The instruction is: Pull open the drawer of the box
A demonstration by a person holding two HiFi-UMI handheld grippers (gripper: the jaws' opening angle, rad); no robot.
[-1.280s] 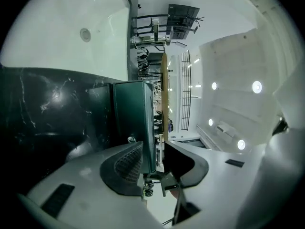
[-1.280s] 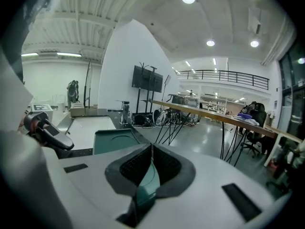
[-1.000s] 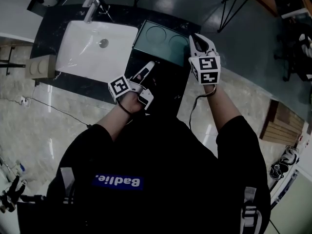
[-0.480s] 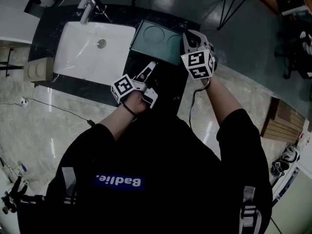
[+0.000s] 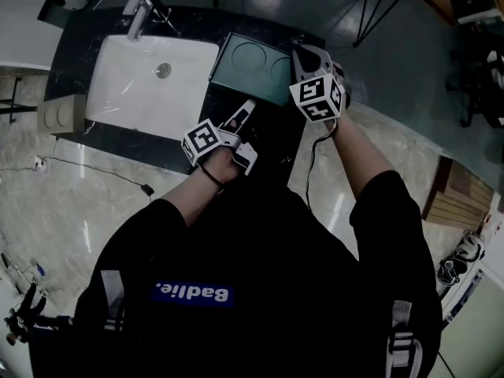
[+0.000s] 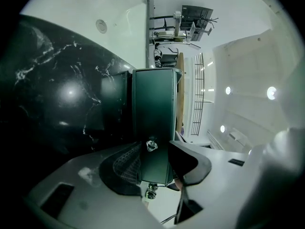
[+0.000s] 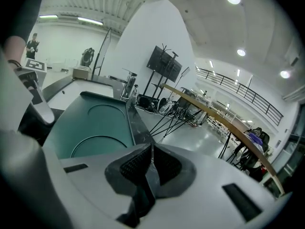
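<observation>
On a black counter [image 5: 189, 22], right of a white sink [image 5: 142, 89], a green box [image 5: 256, 65] is seen at upper centre. The left gripper [image 5: 242, 115] is held open with the drawer knob [image 6: 151, 145] between its jaws. The right gripper [image 5: 303, 53] is closed on nothing by the box's right edge.

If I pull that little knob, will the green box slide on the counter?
Likely slides: the box stands on a glossy counter. Its knob is small and faceted, so the open left tool may slip off.
</observation>
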